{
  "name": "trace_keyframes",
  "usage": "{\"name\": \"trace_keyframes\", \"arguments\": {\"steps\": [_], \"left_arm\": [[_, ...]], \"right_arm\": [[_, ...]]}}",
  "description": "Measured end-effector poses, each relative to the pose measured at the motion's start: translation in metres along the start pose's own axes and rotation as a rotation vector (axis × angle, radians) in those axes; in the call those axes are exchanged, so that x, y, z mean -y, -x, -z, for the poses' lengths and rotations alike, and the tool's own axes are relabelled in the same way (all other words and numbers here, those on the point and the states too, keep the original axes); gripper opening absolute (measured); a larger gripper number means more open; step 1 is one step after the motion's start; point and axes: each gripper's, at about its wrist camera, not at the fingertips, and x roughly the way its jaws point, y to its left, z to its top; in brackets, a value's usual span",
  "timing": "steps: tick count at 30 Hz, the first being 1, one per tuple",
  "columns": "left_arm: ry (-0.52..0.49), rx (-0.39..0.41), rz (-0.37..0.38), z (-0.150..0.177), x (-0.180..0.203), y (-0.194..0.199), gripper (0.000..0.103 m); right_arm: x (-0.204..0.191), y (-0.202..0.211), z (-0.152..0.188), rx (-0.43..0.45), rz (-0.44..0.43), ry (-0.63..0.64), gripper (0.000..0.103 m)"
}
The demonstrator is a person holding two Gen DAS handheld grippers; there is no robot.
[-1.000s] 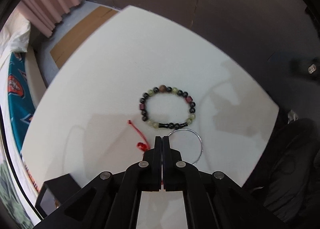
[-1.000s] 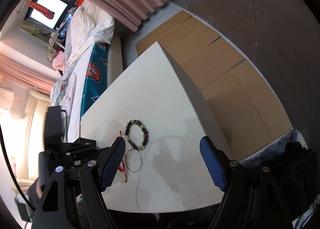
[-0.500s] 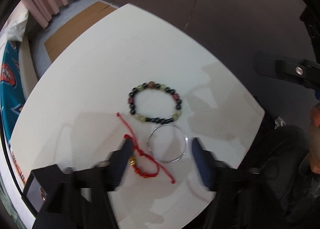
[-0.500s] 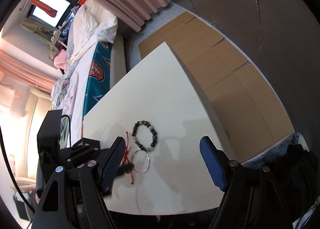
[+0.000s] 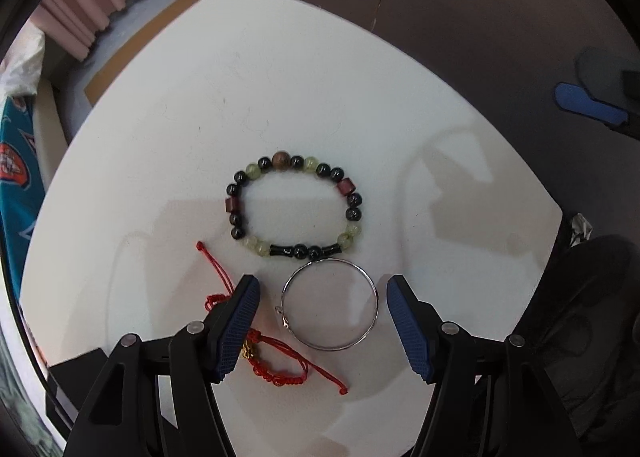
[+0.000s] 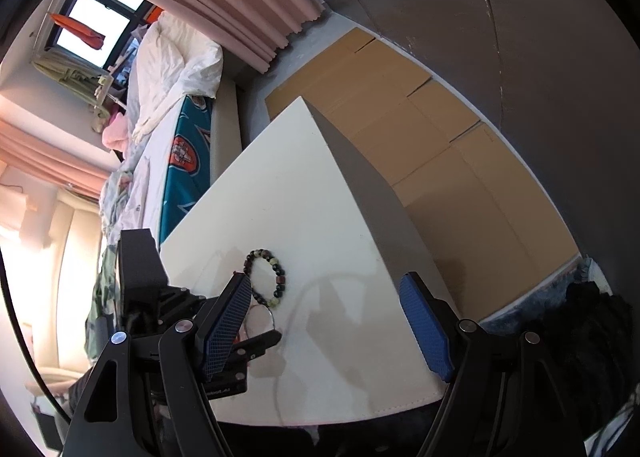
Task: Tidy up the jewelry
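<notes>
A beaded bracelet [image 5: 294,209] of dark, pale green and maroon beads lies in the middle of the white table [image 5: 280,77]. A thin silver bangle [image 5: 330,306] lies just in front of it. A red cord bracelet [image 5: 276,361] with a small gold charm lies to the left, partly under the left finger. My left gripper [image 5: 323,287] is open and empty, its blue pads either side of the bangle, above the table. My right gripper [image 6: 326,291] is open and empty, off the table's right side. The beaded bracelet [image 6: 267,277] shows there too.
The table's edges [image 5: 556,213] fall off to dark floor on the right. Cardboard sheets [image 6: 420,129] lie on the floor beyond the table. A bed [image 6: 176,105] and pink curtains [image 6: 208,1] stand to the left. A dark box [image 6: 138,257] sits at the table's left corner.
My left gripper was shut on the red cord bracelet a second ago; it has opened and let it go onto the table, then drawn back over the bangle. The right gripper stayed open.
</notes>
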Motion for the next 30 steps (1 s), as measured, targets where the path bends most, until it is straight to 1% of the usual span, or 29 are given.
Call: {"name": "trace_keyframes", "arguments": {"steps": [3, 7, 9, 10, 11, 13, 15, 18, 24, 27, 29, 30], "left_arm": [[0.0, -0.012, -0.008, 0.005, 0.0, 0.0, 0.067], [-0.002, -0.007, -0.035, 0.009, 0.002, -0.001, 0.066], [0.006, -0.009, -0.044, 0.01, 0.005, 0.0, 0.062], [0.014, -0.005, -0.046, 0.01, 0.006, 0.001, 0.052], [0.024, -0.004, -0.041, 0.01, 0.005, 0.003, 0.05], [0.05, -0.005, -0.019, 0.011, -0.001, 0.004, 0.05], [0.059, 0.01, -0.031, 0.012, -0.006, 0.007, 0.05], [0.093, 0.044, -0.018, 0.017, -0.014, 0.021, 0.05], [0.153, 0.112, -0.03, 0.026, -0.037, 0.054, 0.05], [0.182, 0.137, -0.044, 0.032, -0.048, 0.068, 0.05], [0.203, 0.15, -0.051, 0.034, -0.053, 0.074, 0.05], [0.211, 0.156, -0.055, 0.037, -0.055, 0.077, 0.05]], "right_arm": [[0.0, -0.001, 0.0, 0.001, -0.002, 0.002, 0.077], [-0.003, -0.002, 0.001, -0.006, -0.004, 0.013, 0.077], [-0.005, -0.004, 0.0, -0.008, -0.003, 0.02, 0.077], [-0.005, -0.004, 0.0, -0.008, -0.003, 0.022, 0.077], [-0.006, -0.005, 0.0, -0.009, -0.002, 0.022, 0.077], [-0.006, -0.006, 0.002, -0.012, 0.002, 0.019, 0.077], [-0.005, -0.008, 0.001, -0.016, 0.008, 0.019, 0.077], [-0.007, -0.012, 0.001, -0.023, 0.013, 0.025, 0.077], [-0.022, -0.028, 0.003, -0.052, 0.017, 0.062, 0.077], [-0.036, -0.038, 0.004, -0.064, 0.024, 0.099, 0.073], [-0.046, -0.047, 0.005, -0.076, 0.03, 0.124, 0.064], [-0.052, -0.053, 0.005, -0.088, 0.04, 0.142, 0.062]]}}
